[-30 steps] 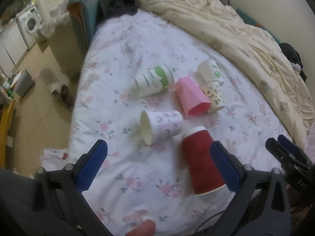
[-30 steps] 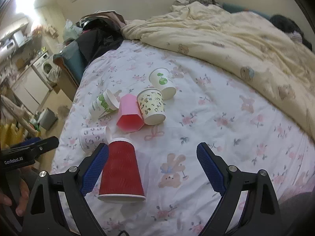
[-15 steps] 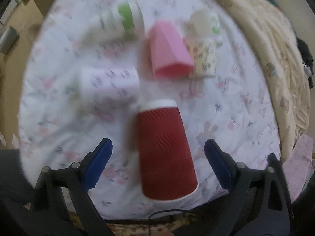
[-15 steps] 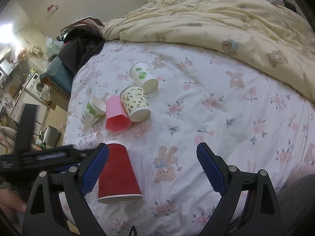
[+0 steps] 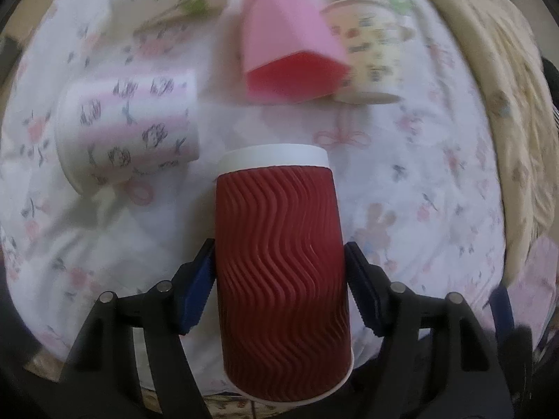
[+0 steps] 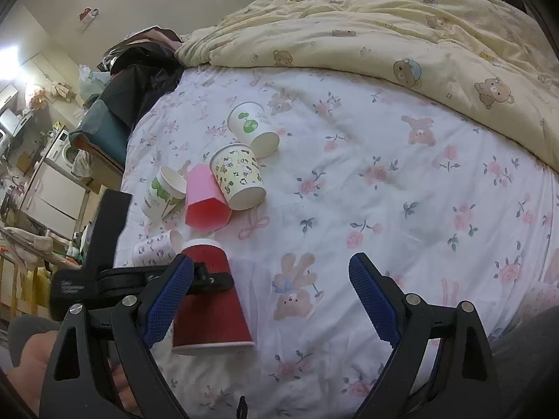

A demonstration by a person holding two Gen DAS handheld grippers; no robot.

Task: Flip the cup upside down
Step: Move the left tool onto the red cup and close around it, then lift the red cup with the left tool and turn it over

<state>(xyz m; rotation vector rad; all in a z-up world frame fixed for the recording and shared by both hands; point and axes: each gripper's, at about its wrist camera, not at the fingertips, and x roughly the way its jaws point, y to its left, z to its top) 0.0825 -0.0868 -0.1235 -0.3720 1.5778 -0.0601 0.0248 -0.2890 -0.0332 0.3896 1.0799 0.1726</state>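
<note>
Now left gripper (image 5: 279, 289) pinching red ripple cup (image 5: 281, 272) near bed edge, previously spread wide, right gripper (image 6: 270, 296) spread over open floral sheet (image 6: 401, 192).

no readable text, prints on the paper cups (image 6: 241, 174) too small and blurred to make out

Red ribbed cup (image 5: 279, 265), rim-down on bedsheet

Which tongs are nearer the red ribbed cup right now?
Left. The left tongs straddle the red ribbed cup, pads at both its sides. The right tongs hang open beside it, over the bedsheet.
</note>
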